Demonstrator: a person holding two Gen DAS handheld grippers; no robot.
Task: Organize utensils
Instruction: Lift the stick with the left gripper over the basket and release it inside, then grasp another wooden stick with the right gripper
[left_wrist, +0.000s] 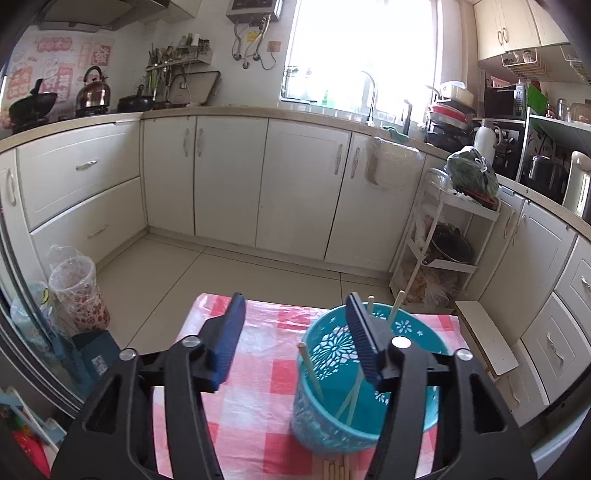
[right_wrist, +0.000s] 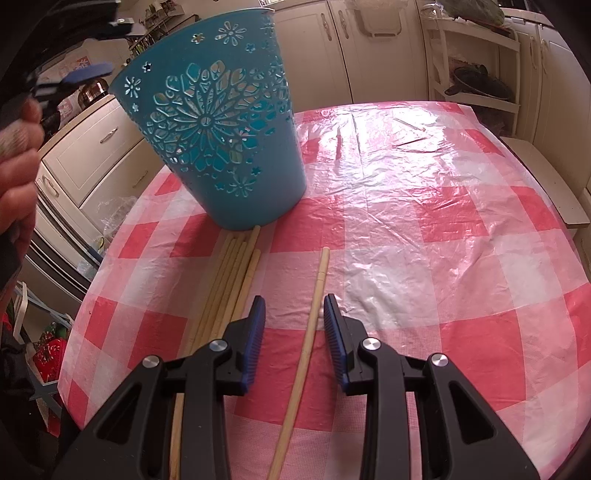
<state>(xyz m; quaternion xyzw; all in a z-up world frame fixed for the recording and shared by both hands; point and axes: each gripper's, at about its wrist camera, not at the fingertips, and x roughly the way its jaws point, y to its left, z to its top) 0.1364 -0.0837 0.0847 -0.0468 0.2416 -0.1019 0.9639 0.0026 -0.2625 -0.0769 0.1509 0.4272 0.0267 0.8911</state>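
The left tool (left_wrist: 295, 325) hangs released above the teal basket (left_wrist: 332, 417), which holds several chopsticks (left_wrist: 312, 373). The right tool (right_wrist: 294, 306) straddles a lone chopstick (right_wrist: 314, 314) on the bench (right_wrist: 461, 229), pads apart, not touching it.

Cream cabinets (left_wrist: 229, 177) line a tiled floor (left_wrist: 221, 273) beneath a bright window (left_wrist: 362, 48).

Home kitchen: cream base cabinets (left_wrist: 229, 177), steel kettle (left_wrist: 94, 88) on stove, tap at window (left_wrist: 371, 96), microwave (left_wrist: 506, 99).
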